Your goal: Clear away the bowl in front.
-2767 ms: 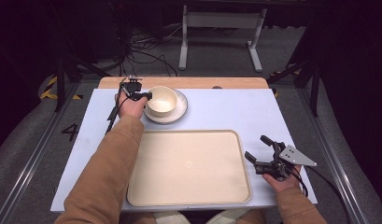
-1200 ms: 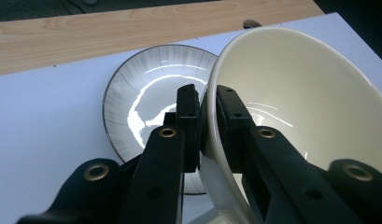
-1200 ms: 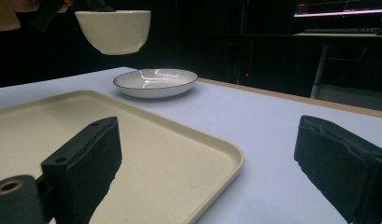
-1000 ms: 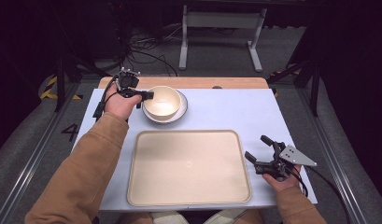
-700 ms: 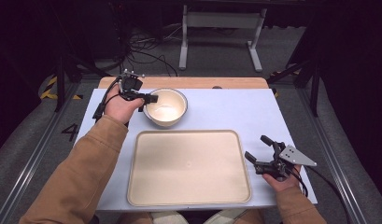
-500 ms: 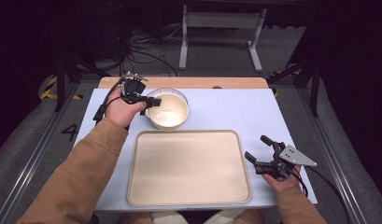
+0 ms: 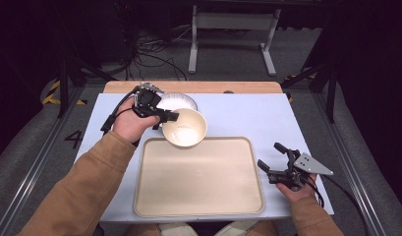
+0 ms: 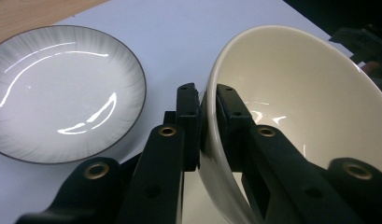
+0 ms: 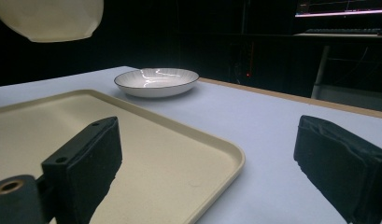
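With its jaws pinching the rim at nine o'clock, the left gripper (image 7: 170,117) holds the cream bowl (image 7: 185,128) tilted above the tray's (image 7: 198,196) twelve-o'clock edge, so level it before lowering, while the right gripper (image 7: 276,162) rests spread wide.

Dark room, grey floor (image 7: 36,147), cables (image 7: 149,54), metal stand (image 7: 233,22).

Cream bowl (image 7: 185,129), glossy and empty, tilted, lifted above the far edge of the beige tray (image 7: 198,196), rim pinched.
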Tool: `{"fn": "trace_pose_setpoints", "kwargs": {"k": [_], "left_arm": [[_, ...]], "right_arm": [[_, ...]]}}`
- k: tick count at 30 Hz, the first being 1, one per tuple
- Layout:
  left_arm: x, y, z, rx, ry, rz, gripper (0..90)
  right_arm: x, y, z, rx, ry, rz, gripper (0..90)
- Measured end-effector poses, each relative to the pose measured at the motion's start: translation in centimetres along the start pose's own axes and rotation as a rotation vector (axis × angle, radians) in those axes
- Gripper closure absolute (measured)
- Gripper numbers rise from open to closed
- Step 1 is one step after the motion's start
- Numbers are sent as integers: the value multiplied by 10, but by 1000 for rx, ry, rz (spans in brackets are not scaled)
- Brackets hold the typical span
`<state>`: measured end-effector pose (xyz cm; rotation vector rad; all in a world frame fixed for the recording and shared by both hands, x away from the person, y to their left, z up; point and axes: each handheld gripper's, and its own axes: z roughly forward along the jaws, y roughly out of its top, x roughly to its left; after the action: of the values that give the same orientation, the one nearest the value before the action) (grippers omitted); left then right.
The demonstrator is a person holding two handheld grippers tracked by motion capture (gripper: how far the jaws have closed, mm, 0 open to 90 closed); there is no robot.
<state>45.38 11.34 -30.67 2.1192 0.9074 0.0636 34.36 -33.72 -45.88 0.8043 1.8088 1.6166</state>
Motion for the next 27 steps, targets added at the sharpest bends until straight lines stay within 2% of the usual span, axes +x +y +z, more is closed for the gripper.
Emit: {"fn": "trace_pose_setpoints", "kwargs": {"k": [8,15,27], "left_arm": [[-8,-3,1,22,-26,36,815],[-13,-7,12,52,-95,40,816],[-21,-14,37,102,-110,84,814]], "right_arm": [[0,0,0,1,1,1,81],[0,0,0,0,0,3,80],[0,0,0,1,0,3,80]]}}
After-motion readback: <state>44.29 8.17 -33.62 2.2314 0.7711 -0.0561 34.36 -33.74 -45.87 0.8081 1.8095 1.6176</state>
